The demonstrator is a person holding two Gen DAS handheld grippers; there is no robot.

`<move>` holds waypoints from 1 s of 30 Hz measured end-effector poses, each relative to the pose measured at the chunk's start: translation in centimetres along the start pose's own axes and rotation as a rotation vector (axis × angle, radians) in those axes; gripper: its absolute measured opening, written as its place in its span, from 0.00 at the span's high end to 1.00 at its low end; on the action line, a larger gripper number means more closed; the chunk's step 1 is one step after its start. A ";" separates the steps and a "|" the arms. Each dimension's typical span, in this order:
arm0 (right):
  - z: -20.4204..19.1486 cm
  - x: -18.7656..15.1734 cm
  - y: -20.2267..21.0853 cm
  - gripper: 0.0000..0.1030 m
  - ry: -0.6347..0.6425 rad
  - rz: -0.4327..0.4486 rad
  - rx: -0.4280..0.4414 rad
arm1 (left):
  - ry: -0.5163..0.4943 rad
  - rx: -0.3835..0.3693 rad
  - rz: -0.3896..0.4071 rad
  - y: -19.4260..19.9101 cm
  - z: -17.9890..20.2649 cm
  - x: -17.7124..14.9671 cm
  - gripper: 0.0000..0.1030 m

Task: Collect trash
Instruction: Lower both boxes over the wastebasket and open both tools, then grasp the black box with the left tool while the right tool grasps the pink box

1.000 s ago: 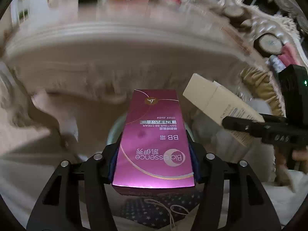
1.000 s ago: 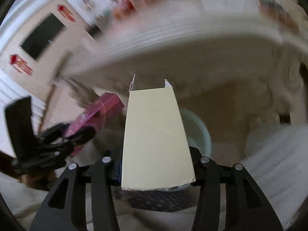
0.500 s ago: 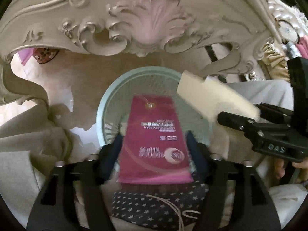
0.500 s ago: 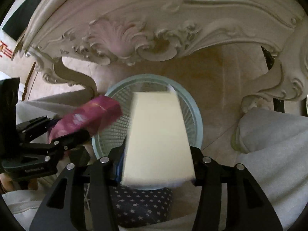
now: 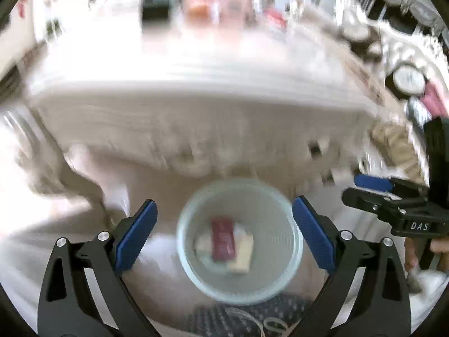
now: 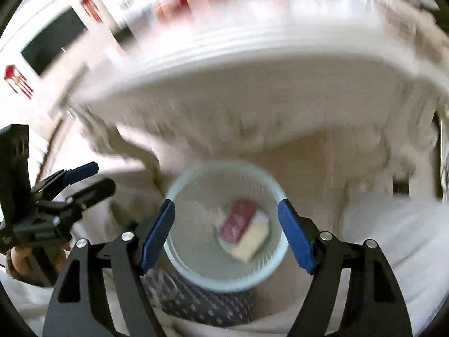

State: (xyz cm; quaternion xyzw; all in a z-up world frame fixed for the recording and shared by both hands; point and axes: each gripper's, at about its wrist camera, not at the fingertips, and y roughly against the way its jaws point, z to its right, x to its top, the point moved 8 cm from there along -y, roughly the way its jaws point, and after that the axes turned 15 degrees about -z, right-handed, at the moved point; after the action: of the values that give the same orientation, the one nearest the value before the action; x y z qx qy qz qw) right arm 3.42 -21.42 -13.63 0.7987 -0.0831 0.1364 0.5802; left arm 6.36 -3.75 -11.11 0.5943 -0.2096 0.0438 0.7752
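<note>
Trash lying down in the pale green basket (image 5: pixel 291 255) under the counter (image 5: pixel 196 104): a pink box (image 5: pixel 223 237) resting on top of a cream box (image 5: pixel 242 252), both flat on the bottom. Same pair showing in the right view too, pink box (image 6: pixel 238 221) touching the cream box (image 6: pixel 251 241) inside the basket (image 6: pixel 174 255). Left hand-held gripper (image 5: pixel 224 230) hanging above the basket, blue pads (image 5: pixel 136 234) spread wide apart, jaws having just been opening, nothing between them. Right hand-held gripper (image 6: pixel 226 233) hanging above the basket as well, jaws apart and having just been opening, nothing between its blue pads (image 6: pixel 157 233). Starry dark cloth (image 6: pixel 207 306) sitting just below the basket. Everything looking blurry, counter top things too smeared for telling apart.
</note>
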 end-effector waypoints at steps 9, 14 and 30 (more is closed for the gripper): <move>-2.5 14.5 5.1 0.30 0.029 0.317 -0.038 | 0.081 0.206 0.249 5.1 -5.3 13.2 0.08; -4.6 21.7 4.1 0.30 0.008 0.380 -0.082 | 0.122 0.234 0.278 4.0 -7.2 17.7 0.08; -2.5 28.8 -2.6 0.30 -0.077 0.249 -0.227 | 0.191 0.259 0.134 -1.7 -9.2 21.9 0.08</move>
State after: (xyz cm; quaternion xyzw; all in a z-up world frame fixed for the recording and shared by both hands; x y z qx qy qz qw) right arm 31.23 -17.49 -6.21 0.7163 -0.2183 0.1663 0.6415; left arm 29.28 0.39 -6.31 0.6670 -0.1666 0.1782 0.7039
